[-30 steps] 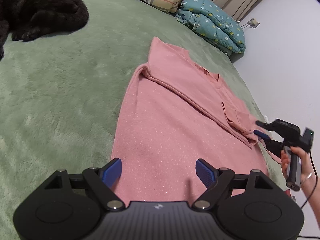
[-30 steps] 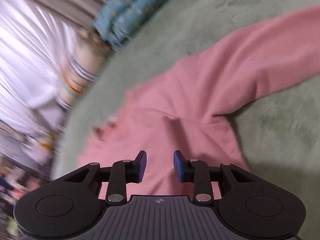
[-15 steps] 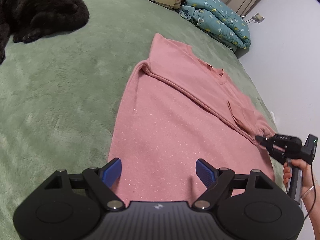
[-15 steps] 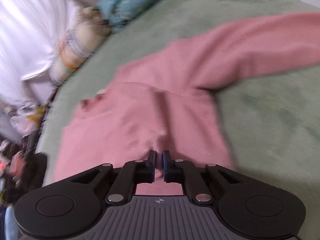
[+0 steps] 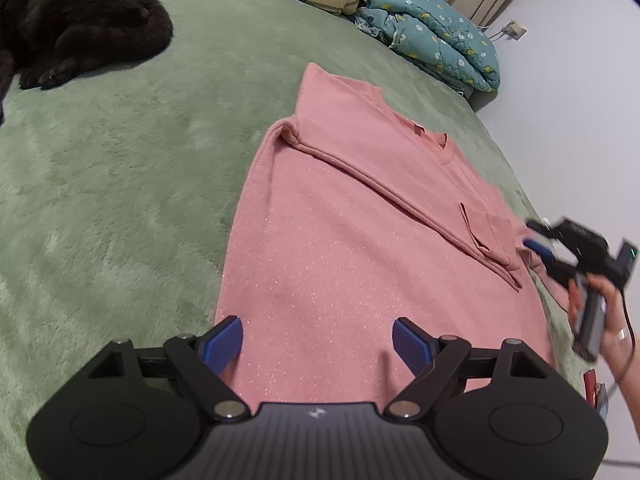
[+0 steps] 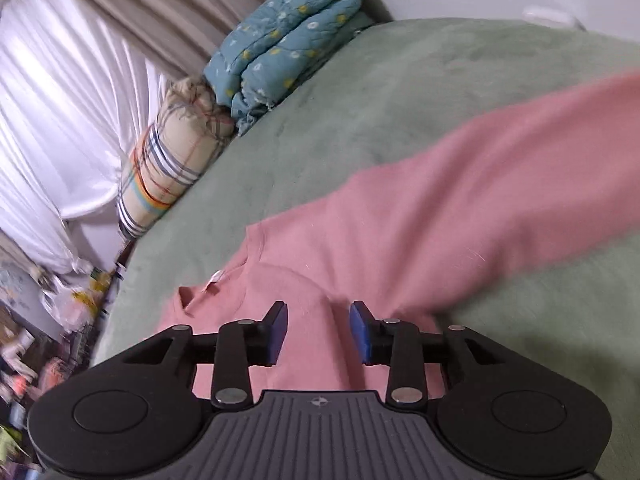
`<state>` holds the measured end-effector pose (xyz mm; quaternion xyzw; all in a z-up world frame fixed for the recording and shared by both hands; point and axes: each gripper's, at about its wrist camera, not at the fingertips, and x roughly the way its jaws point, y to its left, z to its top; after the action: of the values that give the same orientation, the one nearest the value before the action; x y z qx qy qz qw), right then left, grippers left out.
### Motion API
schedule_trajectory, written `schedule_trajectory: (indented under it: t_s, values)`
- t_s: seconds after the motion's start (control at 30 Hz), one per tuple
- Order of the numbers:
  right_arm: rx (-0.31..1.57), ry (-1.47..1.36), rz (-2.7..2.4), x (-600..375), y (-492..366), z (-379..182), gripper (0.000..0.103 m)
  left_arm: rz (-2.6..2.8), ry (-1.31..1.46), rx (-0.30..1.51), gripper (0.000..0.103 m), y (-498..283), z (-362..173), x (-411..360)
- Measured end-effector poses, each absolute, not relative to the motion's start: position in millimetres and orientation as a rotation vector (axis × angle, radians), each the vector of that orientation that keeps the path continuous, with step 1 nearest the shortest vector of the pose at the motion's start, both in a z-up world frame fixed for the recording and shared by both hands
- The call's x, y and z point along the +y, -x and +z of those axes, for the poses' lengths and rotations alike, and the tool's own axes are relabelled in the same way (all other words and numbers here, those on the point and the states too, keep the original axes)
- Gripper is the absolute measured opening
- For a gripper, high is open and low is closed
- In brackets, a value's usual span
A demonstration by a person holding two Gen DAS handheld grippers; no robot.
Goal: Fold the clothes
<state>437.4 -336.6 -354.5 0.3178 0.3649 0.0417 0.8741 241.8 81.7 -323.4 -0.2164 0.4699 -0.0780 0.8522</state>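
While my right gripper (image 6: 318, 330) has just let go, the pink sweater (image 5: 360, 264) lies flat on the green blanket (image 5: 120, 200).

Nearest the sweater's hem, my left gripper (image 5: 318, 340) hovers with fingers spread wide, holding nothing. At the sweater's right shoulder, my right fingers, pinched together on fabric half a second ago, now stand apart and empty; one sleeve lies folded across the chest, the other stretched outward. Beyond the collar sit rolled quilts (image 5: 432, 40).

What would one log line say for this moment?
task: fold clothes | pink sweater flat on green blanket | left gripper open | right gripper open
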Motion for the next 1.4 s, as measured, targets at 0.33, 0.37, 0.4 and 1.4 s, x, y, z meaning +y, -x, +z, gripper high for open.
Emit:
schedule_trajectory:
  t_s: [0.33,0.37,0.4,1.4]
  values:
    - [0.778,-0.853,-0.018,-354,-444,-387,0.003,-0.180,0.436,0.993,0.082,-245,-325,82]
    - [0.773,-0.859,0.005,-353,-437,-385,0.003,-0.182,0.437,0.993,0.082,-245,-325,83]
    - [0.769,-0.865,0.029,-353,-430,-384,0.009,-0.182,0.438,0.993,0.082,-245,-325,83]
    - [0.814,-1.034,0.125,-416,-233,-381,0.029,-0.113,0.416,0.903,0.082,-213,-296,102]
